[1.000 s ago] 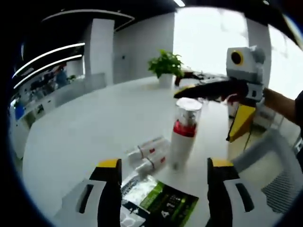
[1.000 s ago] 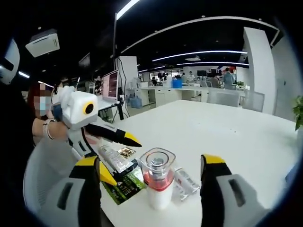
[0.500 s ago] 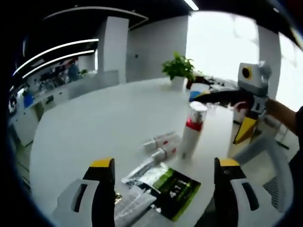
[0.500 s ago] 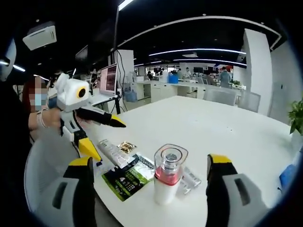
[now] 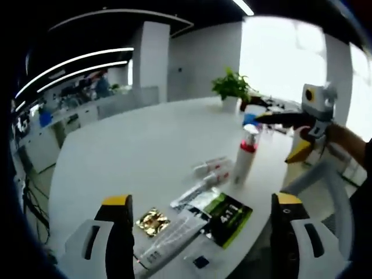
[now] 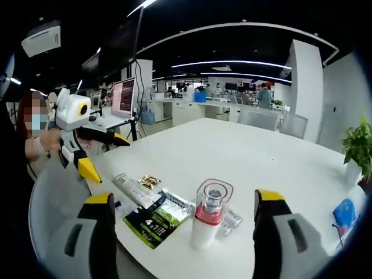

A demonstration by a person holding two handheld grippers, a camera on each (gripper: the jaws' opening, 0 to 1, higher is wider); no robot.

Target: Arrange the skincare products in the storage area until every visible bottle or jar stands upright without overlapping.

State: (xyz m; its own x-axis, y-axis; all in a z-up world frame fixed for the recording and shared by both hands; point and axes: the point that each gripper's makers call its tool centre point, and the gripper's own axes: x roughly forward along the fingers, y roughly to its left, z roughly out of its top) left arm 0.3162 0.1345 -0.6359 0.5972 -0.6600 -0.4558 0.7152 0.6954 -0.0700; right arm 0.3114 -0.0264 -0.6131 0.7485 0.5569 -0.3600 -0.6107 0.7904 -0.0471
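Both grippers have drawn back from the pump bottle [image 6: 208,216], which now stands upright and alone on the bench [image 5: 145,145], ahead of the right gripper [image 6: 189,224] and its spread, empty fingers. Left gripper [image 5: 200,232] fingers are spread too, holding nothing; just ahead of them lie a flat tube [image 5: 174,235] and sachet [image 5: 224,214], with two small tubes [image 5: 210,171] beyond, probably next to stand.

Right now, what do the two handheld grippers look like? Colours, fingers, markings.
Both match: the left gripper and right gripper have grey bodies, each with a dark slot, and black fingers capped in yellow. Seen from the other side, each carries a white box with a yellow-ringed lens, long black fingers tipped yellow, and a yellow wedge underneath. No cables are visible. A dark sleeve shows behind the right gripper.
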